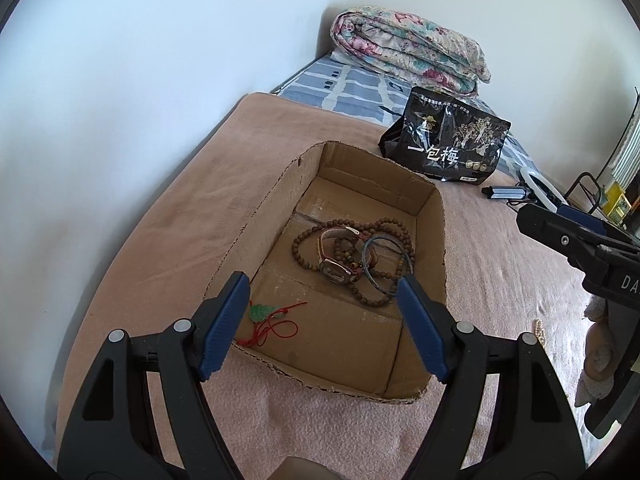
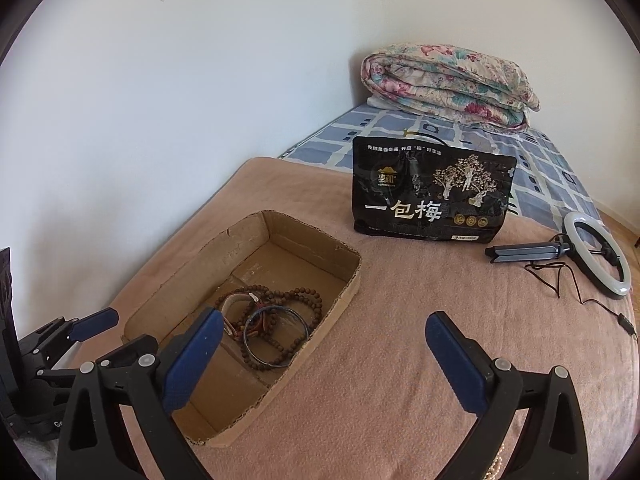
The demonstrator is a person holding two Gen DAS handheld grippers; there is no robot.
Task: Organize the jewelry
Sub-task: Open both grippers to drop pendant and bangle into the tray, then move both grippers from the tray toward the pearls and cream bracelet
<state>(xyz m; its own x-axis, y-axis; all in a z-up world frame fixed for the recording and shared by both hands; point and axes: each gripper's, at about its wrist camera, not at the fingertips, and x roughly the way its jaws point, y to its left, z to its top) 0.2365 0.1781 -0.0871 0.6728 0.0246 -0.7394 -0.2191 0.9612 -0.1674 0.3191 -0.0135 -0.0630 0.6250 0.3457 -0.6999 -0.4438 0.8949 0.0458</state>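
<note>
Resting already in the box (image 1: 434, 216): beads (image 1: 308, 236), watch (image 1: 334, 270), pendant (image 1: 262, 312); possibly pearls (image 1: 540, 330) left outside; both grippers' jaws apart, empty.

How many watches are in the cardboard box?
1. The watch lies in the cardboard box among the bead strings, beside the blue bangle. More might hide under the tangle.

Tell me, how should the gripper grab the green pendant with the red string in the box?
Probably from straight above. The green pendant lies flat on the cardboard box floor, close to the near wall, so a sideways approach looks blocked. Pinch the pendant across its narrow width, or nip the loose red cord.
</note>
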